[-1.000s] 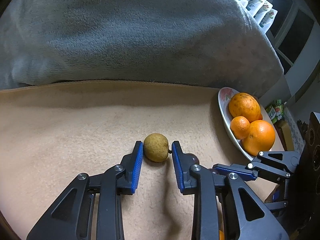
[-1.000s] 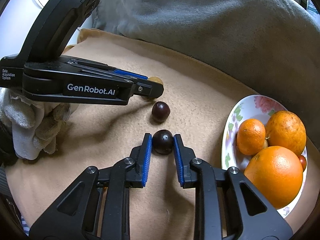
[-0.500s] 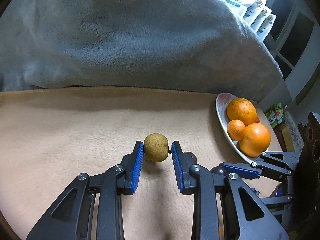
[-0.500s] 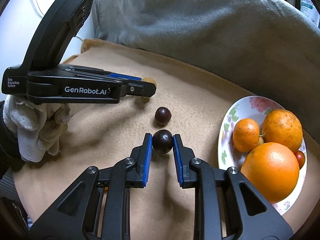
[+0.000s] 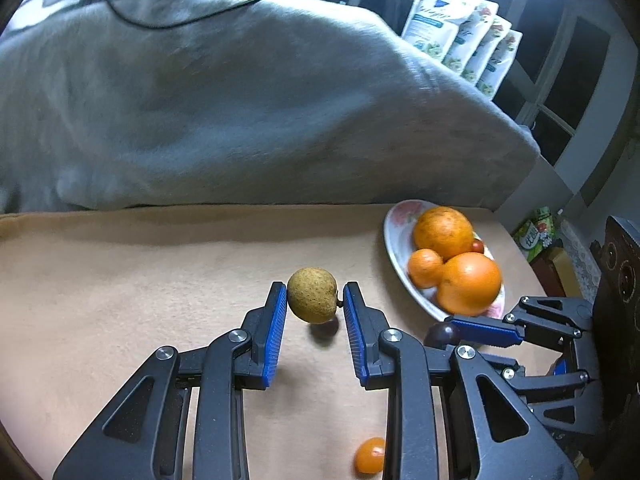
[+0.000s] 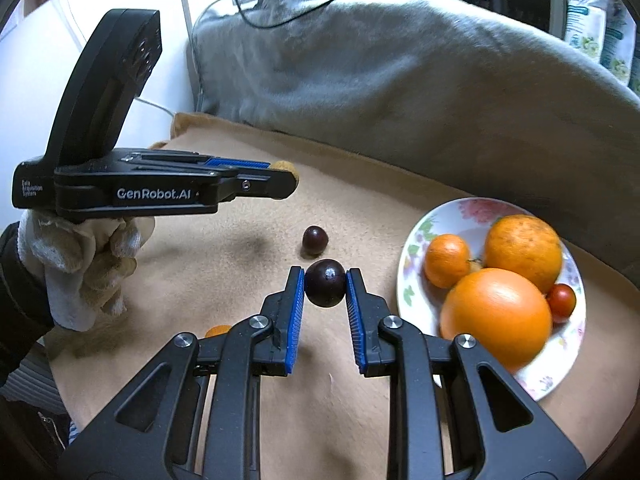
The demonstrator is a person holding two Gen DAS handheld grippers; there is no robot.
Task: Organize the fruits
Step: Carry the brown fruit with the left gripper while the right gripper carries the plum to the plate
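My left gripper (image 5: 314,299) is shut on a small brown-yellow fruit (image 5: 312,294), held clear of the tan cloth. From the right wrist view the same left gripper (image 6: 286,178) shows at the left, the brown fruit (image 6: 283,166) peeking past its tips. My right gripper (image 6: 325,285) is shut on a dark round fruit (image 6: 325,282), lifted above the cloth. The right gripper (image 5: 450,330) also shows low right in the left wrist view, the dark fruit (image 5: 440,334) at its tip. A flowered plate (image 6: 416,248) at the right holds three oranges and a small red fruit (image 6: 562,299).
A second dark fruit (image 6: 315,240) lies on the tan cloth (image 6: 240,272) just beyond my right gripper. A small orange fruit (image 5: 370,455) lies near the front. A grey blanket (image 5: 240,100) bulks behind. Pouches (image 5: 460,36) stand at the back right. A gloved hand (image 6: 80,264) holds the left gripper.
Both grippers have risen off the cloth with their fruits and drawn back; the plate now looks farther away in the left wrist view. The other dark fruit stayed on the cloth.
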